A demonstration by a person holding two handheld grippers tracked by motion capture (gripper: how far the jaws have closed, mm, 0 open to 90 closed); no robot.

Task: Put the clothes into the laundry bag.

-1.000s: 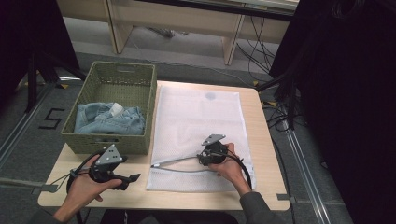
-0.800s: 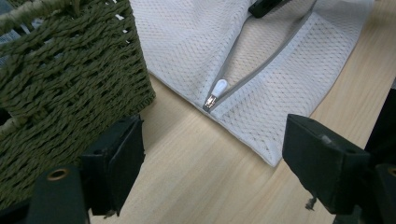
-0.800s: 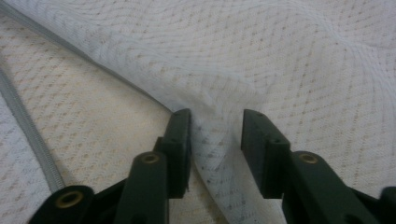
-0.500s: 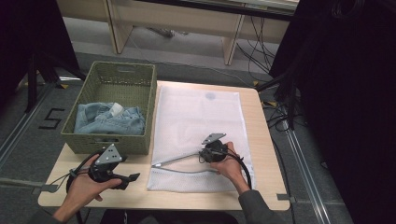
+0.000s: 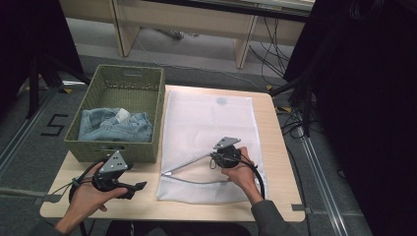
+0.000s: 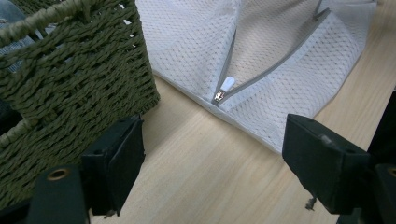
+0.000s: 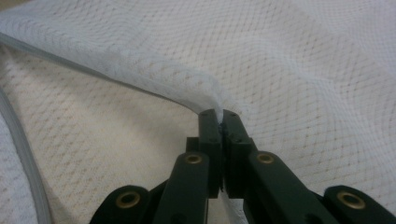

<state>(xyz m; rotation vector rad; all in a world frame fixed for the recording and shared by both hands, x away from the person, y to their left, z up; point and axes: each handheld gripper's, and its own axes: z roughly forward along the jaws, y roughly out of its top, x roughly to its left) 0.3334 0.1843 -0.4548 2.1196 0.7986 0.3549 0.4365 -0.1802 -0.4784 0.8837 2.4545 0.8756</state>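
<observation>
A white mesh laundry bag [image 5: 211, 123] lies flat on the wooden table, its grey zipper [image 5: 189, 162] unzipped along the near end. My right gripper [image 7: 219, 116] is shut on the upper edge of the bag's opening [image 7: 154, 77] and holds it raised off the lower layer. In the high view the right gripper [image 5: 219, 156] sits over the bag's near part. My left gripper [image 5: 140, 187] rests open near the table's front left, nothing between its jaws. Ahead of it lie the zipper's white pull tab [image 6: 226, 85] and the bag's corner.
A green woven basket [image 5: 147, 78] holding folded blue jeans [image 5: 115, 125] stands at the table's left, close beside the left gripper [image 6: 208, 154]. Cables trail on the floor to the right of the table [image 5: 275, 147]. Desk legs stand beyond the far edge.
The right gripper has lifted the bag's upper edge slightly, widening the opening. The left gripper has stayed put.
</observation>
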